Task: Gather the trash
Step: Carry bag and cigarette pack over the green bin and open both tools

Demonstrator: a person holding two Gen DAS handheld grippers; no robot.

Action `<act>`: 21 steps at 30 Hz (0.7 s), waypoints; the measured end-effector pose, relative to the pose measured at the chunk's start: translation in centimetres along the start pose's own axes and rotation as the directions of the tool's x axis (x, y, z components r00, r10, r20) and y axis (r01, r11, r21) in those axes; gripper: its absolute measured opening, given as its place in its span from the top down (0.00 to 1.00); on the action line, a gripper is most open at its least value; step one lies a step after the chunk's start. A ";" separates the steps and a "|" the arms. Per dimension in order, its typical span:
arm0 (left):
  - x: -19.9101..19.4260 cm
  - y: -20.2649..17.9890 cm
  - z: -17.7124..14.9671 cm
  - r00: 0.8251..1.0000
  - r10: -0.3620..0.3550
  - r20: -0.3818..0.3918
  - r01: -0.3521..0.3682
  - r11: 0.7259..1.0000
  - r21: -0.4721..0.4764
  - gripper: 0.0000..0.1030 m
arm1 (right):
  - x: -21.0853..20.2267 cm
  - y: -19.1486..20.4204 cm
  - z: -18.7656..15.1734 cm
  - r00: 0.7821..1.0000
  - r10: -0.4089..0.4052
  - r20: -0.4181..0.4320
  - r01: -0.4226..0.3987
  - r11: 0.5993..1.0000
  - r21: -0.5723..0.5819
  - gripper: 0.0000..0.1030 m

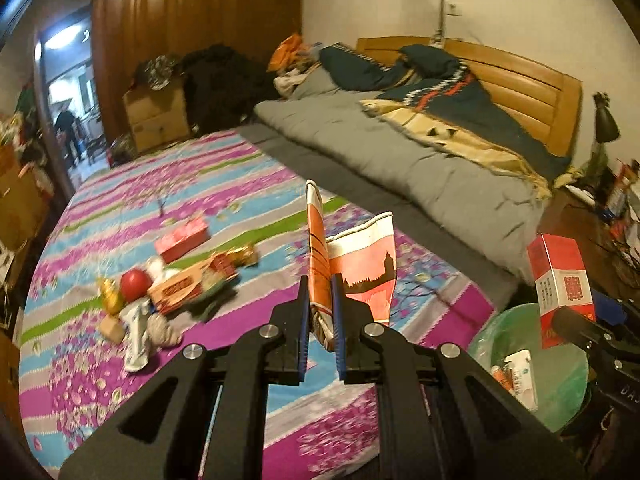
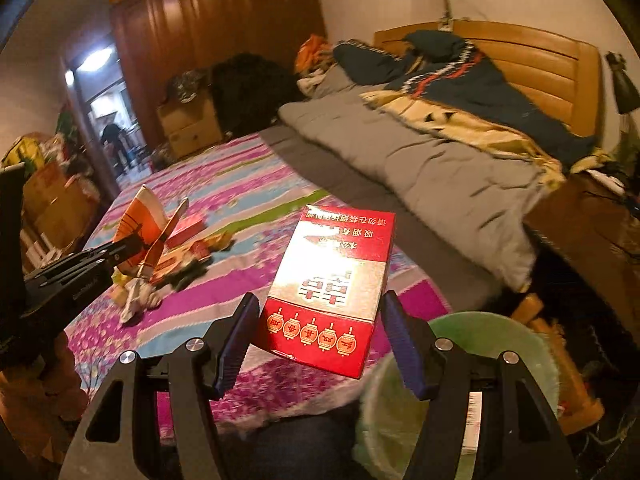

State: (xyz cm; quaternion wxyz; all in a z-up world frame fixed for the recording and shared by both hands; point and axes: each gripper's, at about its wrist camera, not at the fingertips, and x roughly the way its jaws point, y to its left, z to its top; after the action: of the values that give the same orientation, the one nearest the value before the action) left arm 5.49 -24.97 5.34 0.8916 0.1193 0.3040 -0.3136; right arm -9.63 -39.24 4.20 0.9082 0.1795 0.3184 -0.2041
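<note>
A: Over the near edge of the bed [image 1: 168, 184], above the striped floral sheet; left tool [image 1: 322, 312] clenched on a flattened orange and white paper cup [image 1: 360, 268], blue pads tight against its crumpled base; cup standing up out of the jaws, rim end uppermost.

B: On the right side, right tool [image 2: 320, 332] grasping a red and silver carton [image 2: 332, 280] across its width; jaws set wide, carton filling the space between the pads, a row of lantern marks on the red band nearest the camera; carton clear of the sheet, tilted away toward the grey quilt [image 2: 432, 176].

A: Seen from the left wrist too, same carton [image 1: 560, 280] upright at the right edge, directly above the bin [image 1: 560, 384].

B: Below the right tool, bin [image 2: 500, 336] lined with a pale green bag, just off the bed's edge; a few white and orange bits already inside, too small to name.

A: Further out on the sheet, well apart from both tools, a heap of trash [image 1: 168, 288]: red ball, flattened printed box, gold wrapper, crumpled silvery wrapper, wad of paper; beside it a pink box [image 1: 182, 238] lying alone.

B: At the far doorway, a person [image 1: 68, 128], dark clothes, blurred.
</note>
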 end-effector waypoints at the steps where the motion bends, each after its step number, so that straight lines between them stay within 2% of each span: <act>1: 0.0 -0.9 0.2 1.000 -0.011 0.005 0.011 1.000 0.018 0.91 | -0.3 -0.6 0.1 1.000 -0.010 0.005 0.010 1.000 0.006 0.37; 10: 0.5 -8.0 1.4 0.994 -0.110 0.006 0.108 0.986 0.128 0.91 | -3.5 -7.0 0.0 0.992 -0.123 0.034 0.121 0.990 0.066 0.37; 21: 1.4 -16.4 0.7 0.976 -0.212 -0.043 0.215 0.936 0.279 0.91 | -6.6 -14.7 -2.1 0.965 -0.260 0.015 0.255 0.956 0.144 0.37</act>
State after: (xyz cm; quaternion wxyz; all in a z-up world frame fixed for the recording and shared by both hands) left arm -3.67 -38.67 4.62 0.8244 0.2133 0.2727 -0.4478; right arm -22.53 -49.09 4.08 0.8641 0.1968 0.3084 -0.3457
